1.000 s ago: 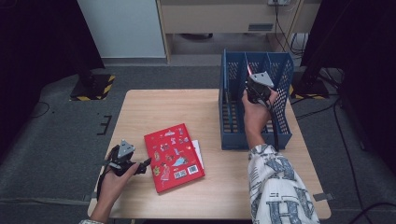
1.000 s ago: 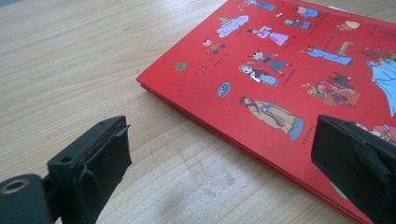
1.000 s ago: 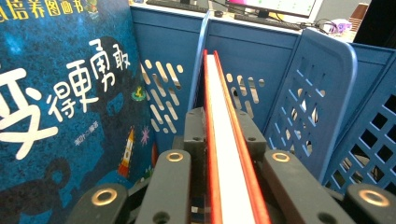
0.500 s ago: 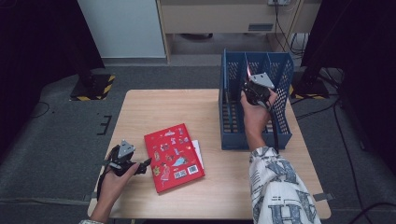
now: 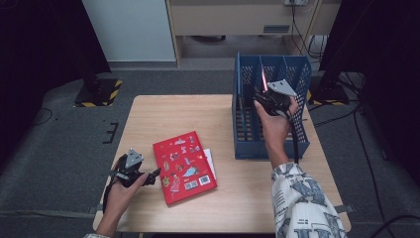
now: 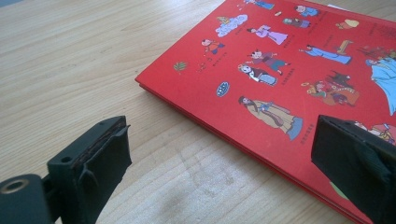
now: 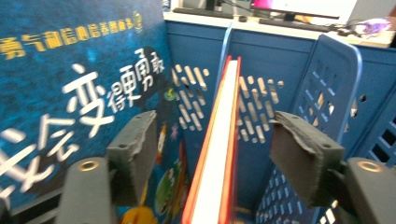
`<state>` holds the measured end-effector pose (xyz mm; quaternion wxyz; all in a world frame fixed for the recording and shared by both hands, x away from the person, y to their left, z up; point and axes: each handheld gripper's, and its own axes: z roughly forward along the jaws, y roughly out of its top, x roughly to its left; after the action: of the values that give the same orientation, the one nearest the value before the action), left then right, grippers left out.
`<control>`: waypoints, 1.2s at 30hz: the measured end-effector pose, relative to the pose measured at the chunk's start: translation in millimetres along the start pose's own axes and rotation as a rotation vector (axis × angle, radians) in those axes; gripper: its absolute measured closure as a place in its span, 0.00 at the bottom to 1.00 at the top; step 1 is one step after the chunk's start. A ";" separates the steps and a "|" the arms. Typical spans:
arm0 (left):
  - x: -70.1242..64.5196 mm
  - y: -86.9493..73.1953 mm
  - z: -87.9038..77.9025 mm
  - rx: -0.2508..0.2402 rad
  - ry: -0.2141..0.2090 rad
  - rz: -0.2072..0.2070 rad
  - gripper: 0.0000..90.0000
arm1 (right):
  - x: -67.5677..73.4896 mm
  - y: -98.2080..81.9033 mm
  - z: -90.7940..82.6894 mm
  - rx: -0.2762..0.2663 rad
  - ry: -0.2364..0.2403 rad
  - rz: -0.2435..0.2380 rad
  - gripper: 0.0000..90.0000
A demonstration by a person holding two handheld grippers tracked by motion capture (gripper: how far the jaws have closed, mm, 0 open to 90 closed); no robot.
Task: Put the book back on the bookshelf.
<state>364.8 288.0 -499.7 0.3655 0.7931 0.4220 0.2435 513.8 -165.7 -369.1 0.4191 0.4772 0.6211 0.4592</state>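
Filing books into blue rack [image 5: 302, 141] at table's far right corner. Right claw [image 7: 219, 154] spread around upright thin red book [image 7: 219, 140], apparently just slotted. Left claw [image 6: 224, 163] spread beside red book [image 5: 183, 166] near front edge; prob. next pick, needs edge pinch.

Table: light wooden tabletop [image 5: 198, 114], bare at its far left.
Floor: grey carpet [image 5: 64, 163].
Far left: yellow-and-black striped base [image 5: 101, 94].

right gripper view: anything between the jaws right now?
Yes. A thin red-covered book stands on edge in the gap of the right gripper, pale page edge facing the camera. The jaws stand apart from it, inside the blue rack.
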 end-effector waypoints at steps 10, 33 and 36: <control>-1.1 0.0 -0.2 0.004 0.002 0.005 0.04 | -5.5 -8.5 -25.8 0.006 0.072 0.008 0.23; -2.7 0.2 1.8 0.009 0.002 0.007 0.04 | -8.1 -37.8 -78.0 0.037 0.236 0.069 0.16; -2.9 0.2 1.5 0.008 0.003 0.005 0.04 | -7.4 -40.3 -80.5 0.043 0.242 0.075 0.17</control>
<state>364.4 285.0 -500.7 0.3611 0.7954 0.4213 0.2439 429.7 -191.6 -389.3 0.3132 0.4498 0.6586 0.5156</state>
